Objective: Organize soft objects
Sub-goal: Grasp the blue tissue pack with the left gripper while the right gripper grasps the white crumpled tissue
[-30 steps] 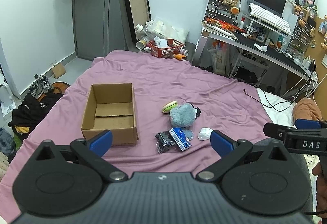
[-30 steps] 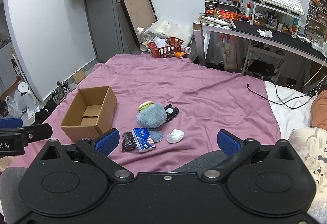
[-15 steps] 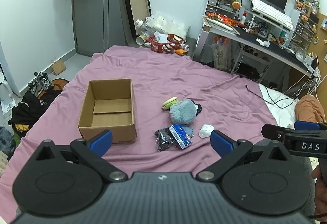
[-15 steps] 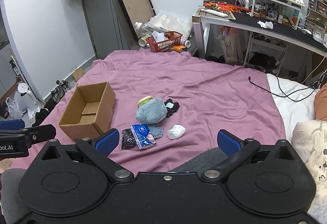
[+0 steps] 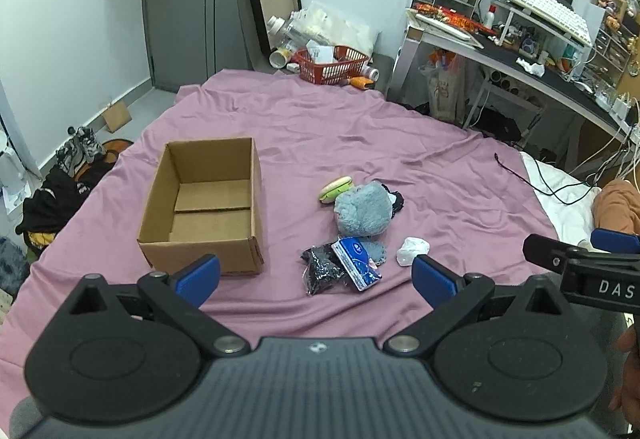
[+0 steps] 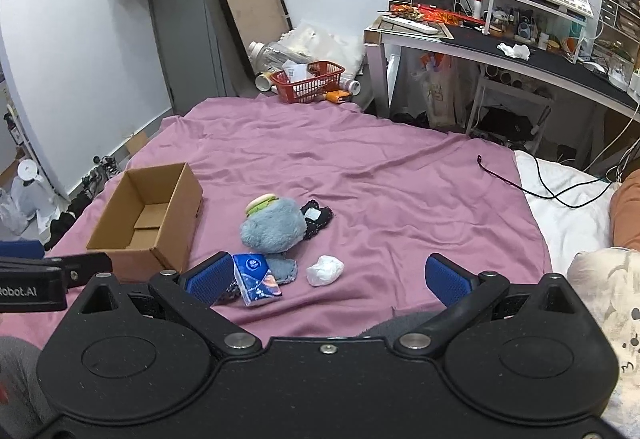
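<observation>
On the purple bedsheet lies a small heap: a grey-blue plush toy, a burger-shaped toy, a blue tissue pack, a black fabric piece, another black item and a white crumpled wad. An empty cardboard box stands left of the heap. My left gripper is open, held above the near bed edge. My right gripper is open too, short of the heap.
A red basket and bottles lie past the far bed edge. A cluttered desk stands at right. Cables trail over a white pillow; clothes and shoes lie on the floor at left. A person's hand shows at right.
Both grippers have edged forward and tipped down toward the heap, so the box and toys sit larger and nearer. Nothing has been picked up; the jaws stayed open.
</observation>
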A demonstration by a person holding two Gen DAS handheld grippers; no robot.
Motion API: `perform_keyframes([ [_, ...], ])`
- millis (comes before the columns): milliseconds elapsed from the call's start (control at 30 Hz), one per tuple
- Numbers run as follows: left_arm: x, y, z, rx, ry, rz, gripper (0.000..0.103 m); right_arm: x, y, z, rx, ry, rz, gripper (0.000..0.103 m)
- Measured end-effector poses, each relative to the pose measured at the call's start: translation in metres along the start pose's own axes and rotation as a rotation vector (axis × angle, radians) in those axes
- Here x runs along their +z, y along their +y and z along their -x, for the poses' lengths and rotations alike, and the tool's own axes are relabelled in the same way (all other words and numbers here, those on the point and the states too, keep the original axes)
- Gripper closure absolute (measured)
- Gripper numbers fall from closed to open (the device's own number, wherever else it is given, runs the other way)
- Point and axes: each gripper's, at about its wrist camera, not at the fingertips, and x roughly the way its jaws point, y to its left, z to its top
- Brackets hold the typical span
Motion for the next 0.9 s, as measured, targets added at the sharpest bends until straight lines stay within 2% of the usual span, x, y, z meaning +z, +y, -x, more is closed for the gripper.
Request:
perform_keyframes([
  [133,0.003,-0.003,-0.016,0.016,0.025,0.007,0.002,0.004,-0.005,-0.011,-0.001,0.003,-0.005,0.000],
  [567,0.011,-0.017,-0.060,-0.013,0.079,-0.012,0.002,0.013,-0.023,-0.050,0.016,0.074,-0.057,0.000],
  [900,0.015,-0.014,-0.104,-0.007,0.131,0.026,0.002,0.022,-0.031,-0.076,0.014,0.117,-0.046,0.000],
])
